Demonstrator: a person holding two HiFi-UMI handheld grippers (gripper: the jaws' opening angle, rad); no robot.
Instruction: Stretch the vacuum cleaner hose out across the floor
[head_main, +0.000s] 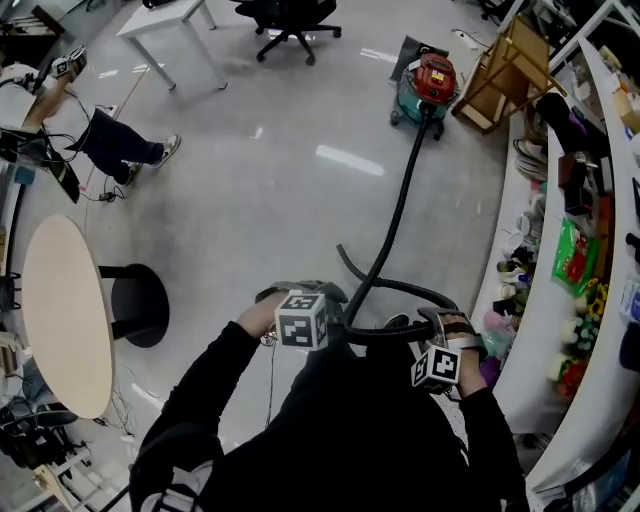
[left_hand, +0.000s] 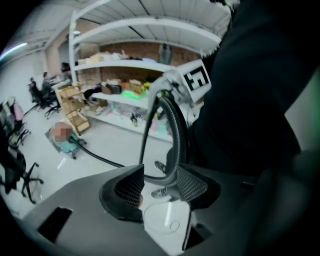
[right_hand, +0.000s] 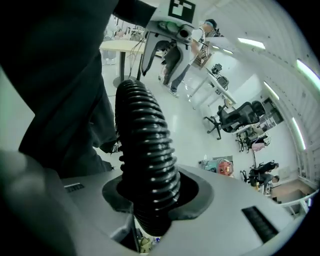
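Observation:
The red and teal vacuum cleaner stands on the far floor; it also shows in the gripper views. Its black ribbed hose runs toward me and loops on the floor at my feet. My right gripper is shut on the hose, which fills its jaws. From there the hose runs to my left gripper. That gripper is open: the hose lies between its jaws against the right pad, and a gap remains on the left side.
A round beige table on a black foot stands at the left. A person is at the far left. Curved white shelves full of goods line the right. A wooden frame and an office chair stand near the vacuum.

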